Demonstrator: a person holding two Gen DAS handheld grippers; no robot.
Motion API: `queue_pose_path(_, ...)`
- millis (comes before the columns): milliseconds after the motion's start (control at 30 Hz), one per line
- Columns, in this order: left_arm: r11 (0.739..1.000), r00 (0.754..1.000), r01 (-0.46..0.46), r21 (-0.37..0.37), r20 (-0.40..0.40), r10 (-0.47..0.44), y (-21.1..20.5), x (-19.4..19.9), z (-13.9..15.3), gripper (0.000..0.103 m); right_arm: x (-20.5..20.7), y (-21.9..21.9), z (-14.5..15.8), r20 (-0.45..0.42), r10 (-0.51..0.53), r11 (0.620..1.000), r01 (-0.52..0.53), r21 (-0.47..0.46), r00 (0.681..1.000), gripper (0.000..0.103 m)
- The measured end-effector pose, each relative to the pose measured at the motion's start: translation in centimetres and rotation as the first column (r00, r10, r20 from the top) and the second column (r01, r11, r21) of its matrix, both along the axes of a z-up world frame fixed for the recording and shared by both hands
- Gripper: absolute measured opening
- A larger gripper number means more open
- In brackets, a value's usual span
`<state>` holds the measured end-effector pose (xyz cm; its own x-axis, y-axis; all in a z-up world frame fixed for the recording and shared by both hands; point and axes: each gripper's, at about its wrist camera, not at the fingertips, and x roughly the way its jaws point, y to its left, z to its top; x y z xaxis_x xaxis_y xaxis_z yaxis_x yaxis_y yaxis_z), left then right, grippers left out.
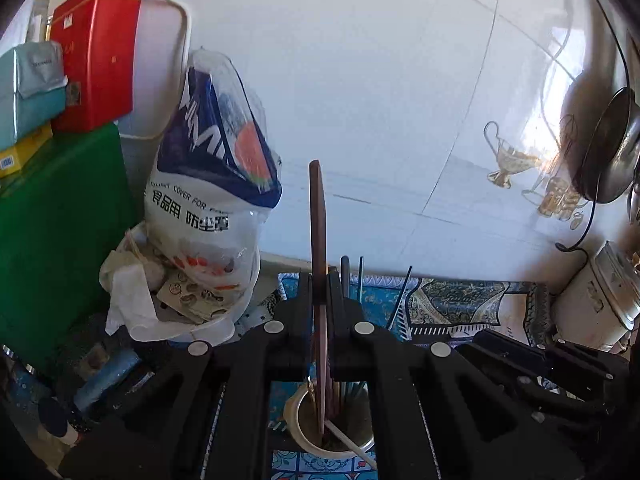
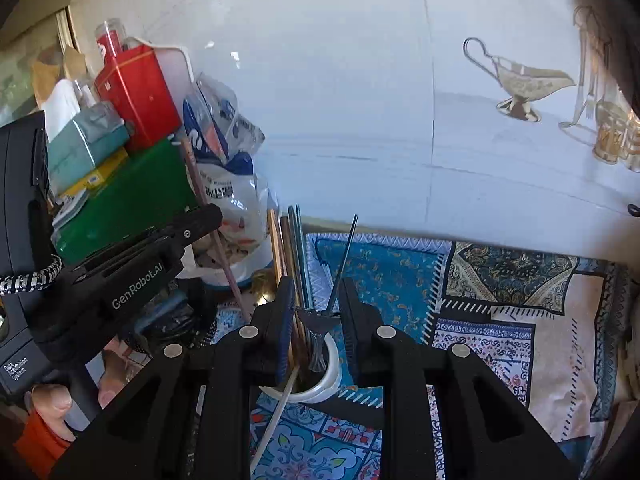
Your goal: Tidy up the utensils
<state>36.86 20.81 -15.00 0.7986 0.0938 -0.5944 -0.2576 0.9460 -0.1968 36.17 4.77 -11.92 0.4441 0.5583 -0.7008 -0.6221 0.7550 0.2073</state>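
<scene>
Left gripper [image 1: 319, 288] clamped on brown chopstick [image 1: 316, 216], its tip inside white utensil cup [image 1: 294, 408]: keep it vertical, then let go. Right gripper [image 2: 316, 312] jaws apart around dark utensil [image 2: 342, 260], gripping nothing; close gently.

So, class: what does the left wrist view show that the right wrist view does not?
Only the left wrist view shows the dark pan hanging on the wall and the left claw shut on a brown wooden utensil. Only the right wrist view shows the right claw open over a fork. Both show the white holder cup, red tin and patterned cloth.
</scene>
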Motion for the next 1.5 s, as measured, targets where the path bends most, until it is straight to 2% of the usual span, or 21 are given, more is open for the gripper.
queue_pose_path(133,1.000,0.998,0.018,0.004,-0.061,-0.017,-0.2,0.7,-2.1,0.004,0.6,0.7,-2.4,-0.068,0.012,0.999,-0.015,-0.046,0.998,0.021)
queue_pose_path(300,0.999,0.990,0.033,0.027,-0.135,-0.029,-1.0,0.9,-3.2,0.004,0.9,0.7,-3.5,-0.107,0.029,0.996,-0.038,-0.087,0.994,0.021)
queue_pose_path(433,0.999,0.982,0.027,0.028,-0.190,-0.021,-1.6,0.7,-3.1,0.004,0.6,-0.1,-2.6,-0.099,0.058,0.994,-0.067,-0.083,0.993,0.021)
queue_pose_path(567,0.999,0.984,-0.009,0.045,-0.179,0.017,-2.6,-0.8,-1.3,0.006,0.1,-1.6,-0.8,-0.067,0.087,0.994,-0.092,-0.064,0.994,0.026)
queue_pose_path(733,0.997,0.992,-0.068,0.048,-0.101,0.072,-4.6,-4.8,2.8,0.020,-1.6,-5.4,2.9,0.017,0.112,0.994,-0.112,-0.019,0.994,0.027)
queue_pose_path(800,0.996,0.995,-0.076,0.049,-0.056,0.079,-5.7,-6.6,4.7,0.029,-2.6,-7.0,4.5,0.059,0.111,0.994,-0.111,0.005,0.992,0.027)
queue_pose_path(933,0.994,0.996,-0.074,0.078,0.048,0.070,-8.3,-10.4,8.7,0.035,-5.3,-10.5,8.4,0.169,0.076,0.995,-0.087,0.059,0.983,0.027)
queue_pose_path(1133,0.986,0.978,-0.054,0.155,0.209,0.021,-12.2,-16.8,13.9,0.045,-11.1,-15.4,14.2,0.308,-0.018,0.979,-0.046,0.200,0.951,0.027)
queue_pose_path(1167,0.984,0.973,-0.056,0.167,0.231,0.016,-12.7,-17.8,14.5,0.051,-11.9,-15.9,14.7,0.330,-0.035,0.976,-0.038,0.214,0.943,0.028)
queue_pose_path(1200,0.982,0.967,-0.056,0.178,0.255,0.009,-13.2,-19.0,15.1,0.059,-12.9,-16.4,15.3,0.352,-0.053,0.974,-0.030,0.226,0.934,0.029)
queue_pose_path(1333,0.979,0.939,-0.056,0.195,0.343,-0.014,-14.6,-23.7,16.8,0.076,-17.5,-18.4,17.1,0.438,-0.147,0.964,0.029,0.265,0.887,0.042)
queue_pose_path(1400,0.979,0.933,-0.056,0.194,0.360,-0.018,-14.9,-25.6,17.2,0.087,-19.5,-19.2,17.5,0.462,-0.191,0.959,0.063,0.278,0.866,0.053)
queue_pose_path(1433,0.980,0.931,-0.057,0.190,0.364,-0.016,-15.0,-26.4,17.3,0.088,-20.3,-19.4,17.6,0.465,-0.207,0.956,0.077,0.284,0.861,0.056)
queue_pose_path(1500,0.979,0.928,-0.067,0.192,0.371,-0.009,-15.1,-28.1,17.3,0.094,-21.4,-20.0,17.5,0.468,-0.228,0.953,0.096,0.289,0.854,0.072)
